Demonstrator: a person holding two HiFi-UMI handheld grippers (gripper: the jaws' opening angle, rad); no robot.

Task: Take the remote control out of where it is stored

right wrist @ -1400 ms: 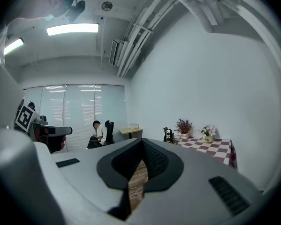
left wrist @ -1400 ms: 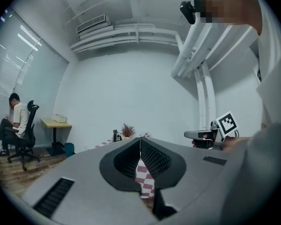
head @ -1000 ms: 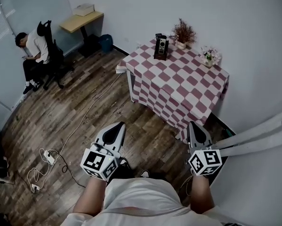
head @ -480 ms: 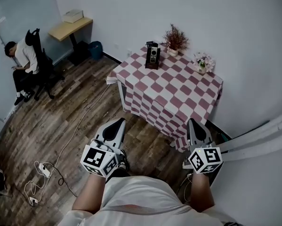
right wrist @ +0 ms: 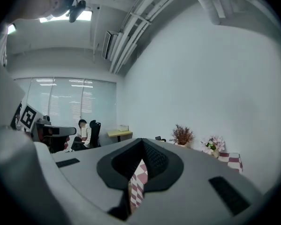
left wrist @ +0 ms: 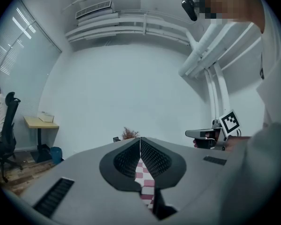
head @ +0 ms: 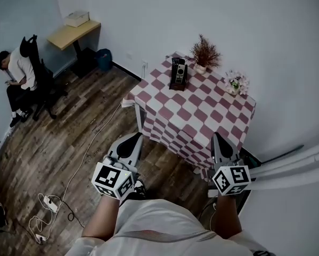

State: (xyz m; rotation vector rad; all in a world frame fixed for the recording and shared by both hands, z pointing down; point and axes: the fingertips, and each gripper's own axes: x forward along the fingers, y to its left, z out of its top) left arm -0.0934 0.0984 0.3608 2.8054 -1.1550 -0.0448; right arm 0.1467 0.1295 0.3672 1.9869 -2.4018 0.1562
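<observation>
Black remote control (head: pixel 180 70) upright in dark holder (head: pixel 176 85), checked table (head: pixel 202 113)

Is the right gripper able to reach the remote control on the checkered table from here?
Probably not yet. The right gripper is only at the near corner of the table, while the remote control stands in its holder near the far edge. The way looks free.
</observation>
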